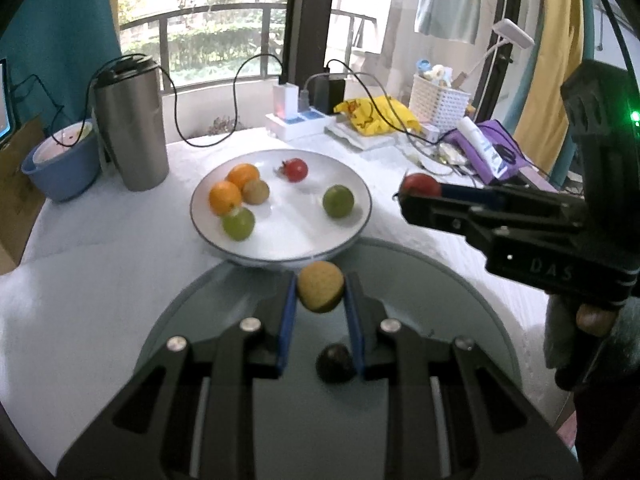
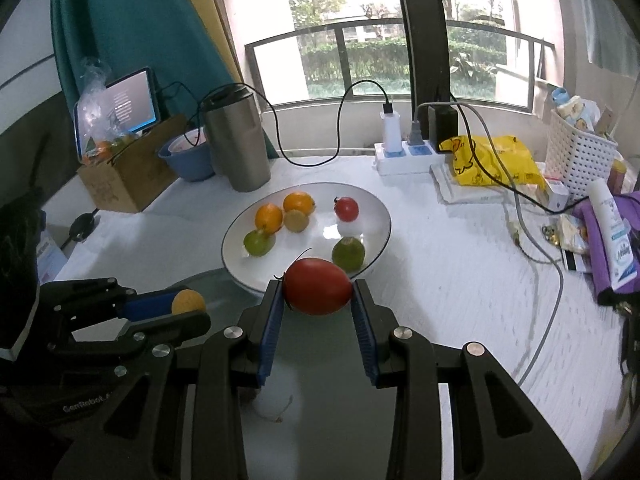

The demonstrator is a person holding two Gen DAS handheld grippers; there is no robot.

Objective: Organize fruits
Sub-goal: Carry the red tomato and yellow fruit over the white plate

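The right tool [image 2: 318,292] clamps a red tomato [image 2: 318,286], long axis crosswise between the pads, stem toward nine o'clock. The left tool [image 1: 320,292] pinches a small yellow fruit [image 1: 320,286]. Both hang over a grey-green plate [image 1: 460,292] – the white plate [image 1: 280,248] of fruit at twelve o'clock, bare white counter [image 2: 440,280] toward three.

A worktop [image 2: 440,280] covered in a white cloth stands before a window. Near its middle sits a white plate [image 2: 240,236] with a dark rim, and just in front of it a round grey-green glass plate [image 1: 460,280]. At the back left stand a tall steel tumbler [image 2: 236,144], a blue bowl [image 2: 188,164] beside it, and a cardboard box [image 2: 128,176]. At the back sits a white power strip [image 2: 404,156] with cables trailing across the cloth. To the right lie a yellow bag [image 2: 492,164], a white lattice basket [image 2: 576,156], a white tube [image 2: 612,232] and purple fabric [image 2: 600,248].
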